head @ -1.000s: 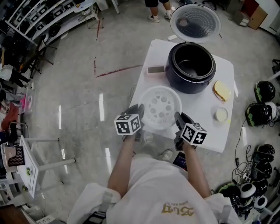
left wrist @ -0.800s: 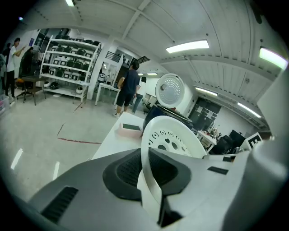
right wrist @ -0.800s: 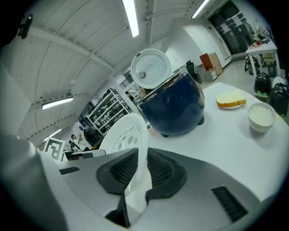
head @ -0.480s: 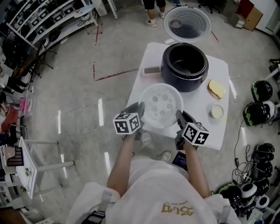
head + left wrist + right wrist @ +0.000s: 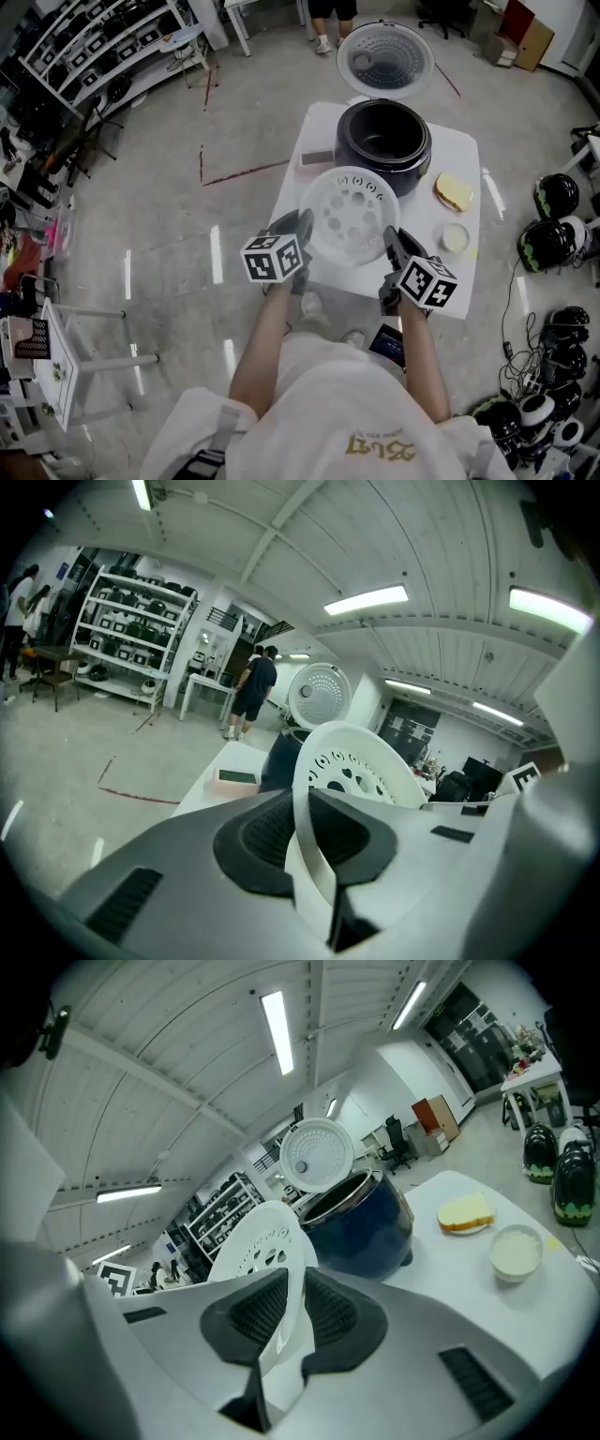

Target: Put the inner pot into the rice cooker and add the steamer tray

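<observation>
Left tongs, right tongs both tight on steamer tray rim, gripper views only.

A white square table stands on a shiny grey floor. On its far half sits a dark blue rice cooker, its round lid tipped open beyond the far edge. Just left of the cooker, near the far left corner, lies a small flat block with a dark green top. To the right of the cooker is a pale yellow slice on a small dish. Nearer along the right edge, a little apart from the slice, stands a small white bowl.
</observation>
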`<state>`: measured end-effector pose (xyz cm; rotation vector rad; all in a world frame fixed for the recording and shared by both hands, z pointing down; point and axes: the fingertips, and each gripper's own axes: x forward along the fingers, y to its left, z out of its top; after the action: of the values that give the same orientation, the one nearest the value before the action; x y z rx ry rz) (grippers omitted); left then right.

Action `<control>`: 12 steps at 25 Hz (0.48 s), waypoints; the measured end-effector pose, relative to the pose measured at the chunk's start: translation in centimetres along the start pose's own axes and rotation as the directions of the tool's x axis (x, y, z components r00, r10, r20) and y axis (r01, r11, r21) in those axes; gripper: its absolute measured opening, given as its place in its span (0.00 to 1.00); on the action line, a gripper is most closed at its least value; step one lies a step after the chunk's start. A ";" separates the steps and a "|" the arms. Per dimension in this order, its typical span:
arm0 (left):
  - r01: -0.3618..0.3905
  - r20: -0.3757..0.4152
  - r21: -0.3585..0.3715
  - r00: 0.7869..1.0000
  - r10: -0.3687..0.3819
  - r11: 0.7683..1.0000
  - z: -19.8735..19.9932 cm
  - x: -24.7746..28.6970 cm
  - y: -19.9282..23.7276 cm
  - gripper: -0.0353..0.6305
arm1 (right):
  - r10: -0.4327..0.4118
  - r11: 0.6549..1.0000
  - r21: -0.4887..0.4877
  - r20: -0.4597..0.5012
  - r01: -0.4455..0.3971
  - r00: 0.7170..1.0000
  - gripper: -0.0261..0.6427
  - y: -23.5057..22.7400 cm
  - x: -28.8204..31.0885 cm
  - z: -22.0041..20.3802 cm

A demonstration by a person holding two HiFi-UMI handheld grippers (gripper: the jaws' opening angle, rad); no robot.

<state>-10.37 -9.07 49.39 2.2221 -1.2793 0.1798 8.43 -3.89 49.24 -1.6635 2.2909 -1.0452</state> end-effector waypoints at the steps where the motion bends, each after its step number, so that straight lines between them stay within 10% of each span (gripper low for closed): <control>1: 0.004 0.007 0.004 1.000 -0.004 1.000 0.3 0.0 -0.5 0.14 | 0.001 1.000 -0.002 0.010 -0.001 1.000 0.14 0.0 -0.3 0.4; 12: 0.046 0.041 0.050 0.998 -0.048 0.998 3.5 1.3 -4.0 0.15 | -0.002 1.000 0.003 0.089 0.002 0.996 0.14 -0.6 -1.7 4.7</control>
<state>-6.90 -10.32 45.32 2.3069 -1.2567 0.1489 11.80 -4.62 45.52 -1.6762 2.2317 -0.9534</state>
